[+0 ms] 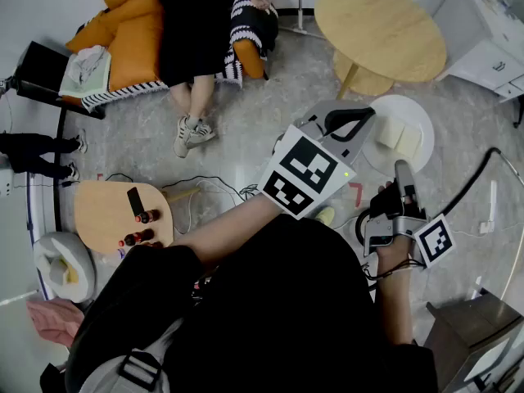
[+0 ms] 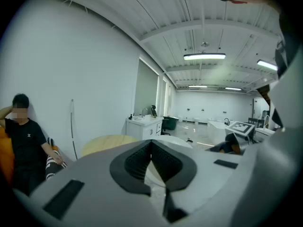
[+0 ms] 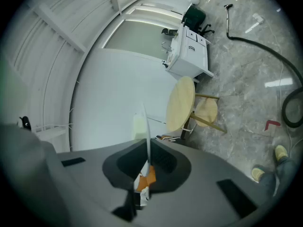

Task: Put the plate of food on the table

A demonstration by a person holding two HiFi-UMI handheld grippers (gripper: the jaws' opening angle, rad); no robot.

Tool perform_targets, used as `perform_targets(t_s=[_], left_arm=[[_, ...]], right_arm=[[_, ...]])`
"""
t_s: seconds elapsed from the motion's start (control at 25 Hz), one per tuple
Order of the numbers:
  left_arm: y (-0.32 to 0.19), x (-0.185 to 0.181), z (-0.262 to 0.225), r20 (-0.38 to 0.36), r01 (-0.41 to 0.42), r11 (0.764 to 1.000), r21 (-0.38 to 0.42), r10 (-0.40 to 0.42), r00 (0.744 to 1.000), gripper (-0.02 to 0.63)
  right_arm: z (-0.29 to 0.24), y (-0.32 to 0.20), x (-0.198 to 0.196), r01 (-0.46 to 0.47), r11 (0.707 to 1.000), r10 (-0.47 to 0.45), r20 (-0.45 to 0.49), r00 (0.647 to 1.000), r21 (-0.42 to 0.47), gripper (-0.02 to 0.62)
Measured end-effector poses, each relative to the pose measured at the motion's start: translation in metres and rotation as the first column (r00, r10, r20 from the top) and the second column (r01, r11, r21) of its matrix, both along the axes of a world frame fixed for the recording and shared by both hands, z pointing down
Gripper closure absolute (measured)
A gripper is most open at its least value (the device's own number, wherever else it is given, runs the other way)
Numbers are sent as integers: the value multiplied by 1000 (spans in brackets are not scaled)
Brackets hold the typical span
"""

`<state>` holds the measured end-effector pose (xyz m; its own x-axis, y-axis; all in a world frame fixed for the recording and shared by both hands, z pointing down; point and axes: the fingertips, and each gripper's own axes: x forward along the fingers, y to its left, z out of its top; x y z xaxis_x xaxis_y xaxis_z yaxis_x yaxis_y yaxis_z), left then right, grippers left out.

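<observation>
A white plate (image 1: 412, 110) with pale food slices (image 1: 399, 135) hangs above the floor, short of the round wooden table (image 1: 381, 27). My right gripper (image 1: 403, 169) is shut on its near rim. In the right gripper view the plate (image 3: 147, 131) shows edge-on between the pads of that gripper (image 3: 147, 161), with the food (image 3: 138, 126) to its left and the table (image 3: 181, 103) beyond. My left gripper (image 1: 360, 119) is held just left of the plate, shut and holding nothing. In the left gripper view its jaws (image 2: 151, 144) meet at the tips, the table (image 2: 106, 143) ahead.
A person sits on an orange sofa (image 1: 131, 31) at the far left. A small wooden side table (image 1: 110, 211) stands at the left. A stool (image 1: 364, 80) is under the round table. A white cabinet (image 1: 483, 31) and a black hose (image 1: 479, 174) are at the right.
</observation>
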<state>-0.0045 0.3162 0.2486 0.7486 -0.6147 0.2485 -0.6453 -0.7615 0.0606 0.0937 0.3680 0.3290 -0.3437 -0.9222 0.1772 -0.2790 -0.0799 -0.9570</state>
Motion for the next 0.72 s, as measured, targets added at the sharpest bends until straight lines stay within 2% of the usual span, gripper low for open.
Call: perform_targets(t_s=[0.2,0.4,0.72], left_arm=[[4,-3,5,26,-55,998,-40,56,998,600],[4,-7,11,36,-47,997,-55,49,998,600],[8,-8,12,12,-55,996,-75,56,998,600]], right_arm=[[1,-2,-2,6,1000,-6,-10,1000,6,572],[0,-3,-4,27,1000,-27,-30,999,7,572],[-1,4,-7,35,999,-35,-55,998,1,572]])
